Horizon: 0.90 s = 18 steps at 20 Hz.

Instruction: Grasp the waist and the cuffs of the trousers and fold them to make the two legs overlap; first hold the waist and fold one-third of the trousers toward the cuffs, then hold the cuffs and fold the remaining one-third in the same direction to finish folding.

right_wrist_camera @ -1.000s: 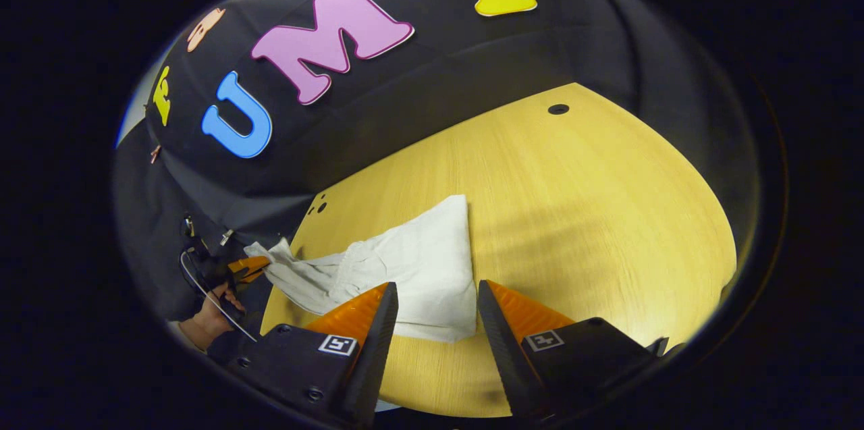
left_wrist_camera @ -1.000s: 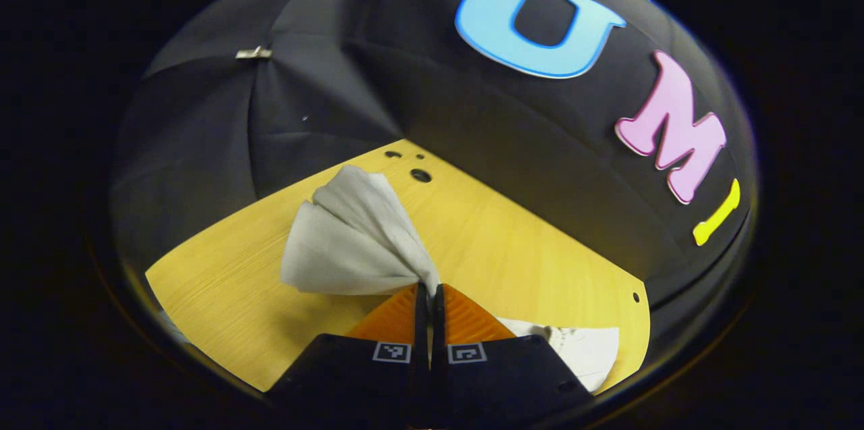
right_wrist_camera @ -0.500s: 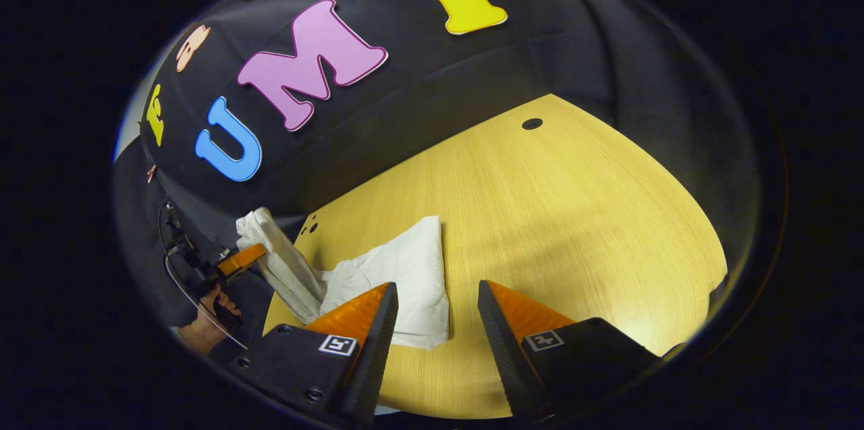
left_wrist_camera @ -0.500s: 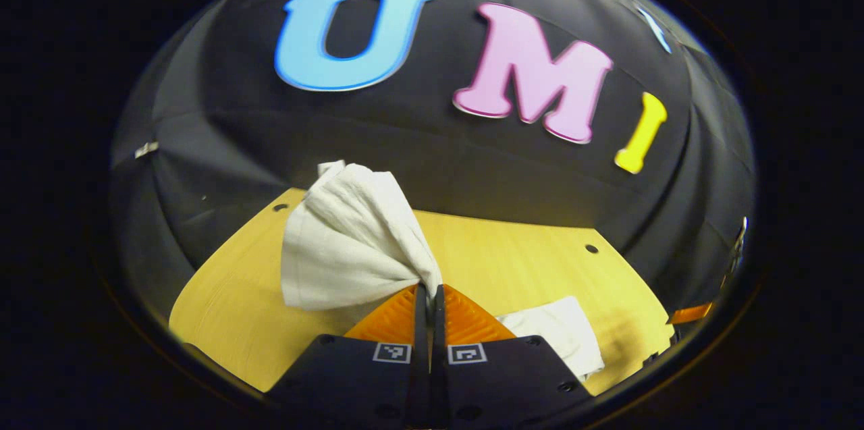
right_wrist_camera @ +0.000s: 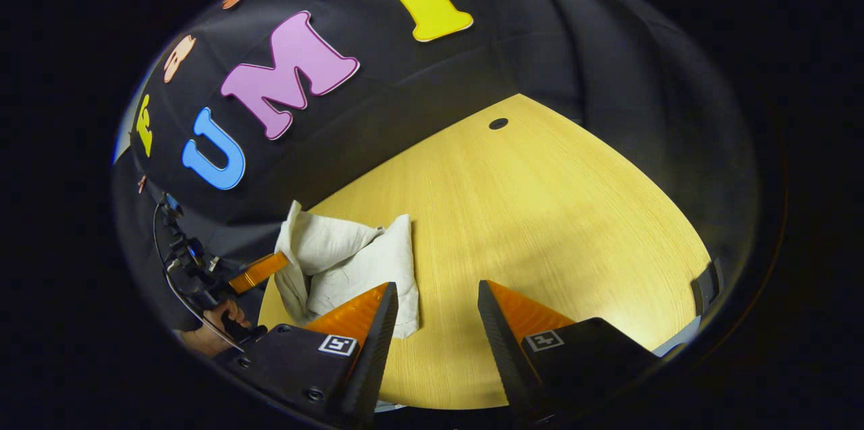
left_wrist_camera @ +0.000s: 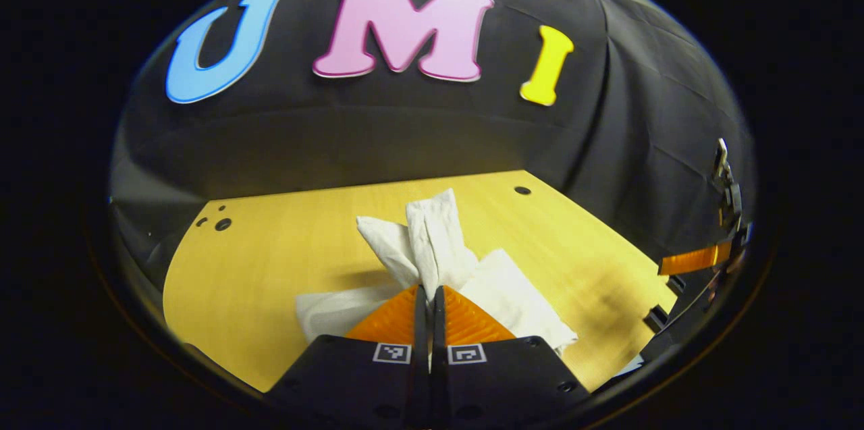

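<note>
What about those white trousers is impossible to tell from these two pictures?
- Left gripper view: the trousers bunch at the left gripper; whether waist or cuffs are pinched is hidden in folds.
- Right gripper view: the open right gripper has a finger covering the near corner of the trousers.

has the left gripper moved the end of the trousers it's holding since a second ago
Yes. In the right gripper view the left gripper has carried the trousers end from off the table edge inward, over the folded part.

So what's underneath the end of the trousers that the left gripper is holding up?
Under the lifted end, the rest of the trousers lies on the yellow table. The left gripper pinches the cloth; the tabletop directly beneath is covered.
</note>
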Tool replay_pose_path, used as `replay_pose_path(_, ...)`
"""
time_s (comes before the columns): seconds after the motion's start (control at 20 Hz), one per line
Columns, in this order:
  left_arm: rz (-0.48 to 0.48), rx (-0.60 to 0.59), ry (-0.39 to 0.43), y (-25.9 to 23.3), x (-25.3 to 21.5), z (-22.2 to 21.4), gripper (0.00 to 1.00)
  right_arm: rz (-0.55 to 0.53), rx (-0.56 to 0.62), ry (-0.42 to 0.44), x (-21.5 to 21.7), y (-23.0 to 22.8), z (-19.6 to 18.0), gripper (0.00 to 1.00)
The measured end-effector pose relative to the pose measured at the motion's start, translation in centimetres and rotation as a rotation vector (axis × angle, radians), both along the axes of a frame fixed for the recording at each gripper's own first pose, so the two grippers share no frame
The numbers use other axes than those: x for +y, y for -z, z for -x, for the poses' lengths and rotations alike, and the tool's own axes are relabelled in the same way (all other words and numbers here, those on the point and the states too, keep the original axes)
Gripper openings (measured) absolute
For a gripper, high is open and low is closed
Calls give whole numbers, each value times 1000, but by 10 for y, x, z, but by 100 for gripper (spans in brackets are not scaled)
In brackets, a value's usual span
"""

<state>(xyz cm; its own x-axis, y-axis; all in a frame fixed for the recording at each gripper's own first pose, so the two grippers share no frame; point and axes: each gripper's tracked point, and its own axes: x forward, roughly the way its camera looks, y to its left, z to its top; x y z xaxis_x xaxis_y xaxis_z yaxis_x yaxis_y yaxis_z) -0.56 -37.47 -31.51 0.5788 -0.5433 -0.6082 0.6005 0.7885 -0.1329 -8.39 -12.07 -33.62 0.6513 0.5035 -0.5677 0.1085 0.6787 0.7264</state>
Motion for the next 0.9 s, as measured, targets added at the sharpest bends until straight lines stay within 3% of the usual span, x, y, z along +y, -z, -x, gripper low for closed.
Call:
replay_pose_path(0.3, -126, -21, 172, 35, -18, 51, 5, -2, 9, 19, -9, 4, 2, 75)
replay_pose_path(0.5, -214, -51, 266, 54, -16, 73, 10, -6, 12, 10, -6, 4, 0, 75)
replay_pose_path(0.6, -192, -47, 312, 51, -26, 87, 18, -2, 10, -1, -3, 3, 0, 75)
replay_pose_path(0.65, -168, -41, 326, 47, -29, 92, 27, -3, 12, -1, -3, 4, -2, 75)
replay_pose_path(0.75, -111, -14, 350, 38, -37, 104, 28, -6, 16, 3, -2, 5, -2, 75)
replay_pose_path(0.9, -85, -15, 298, 24, -32, 98, 54, -6, 13, 1, 2, 2, -3, 75)
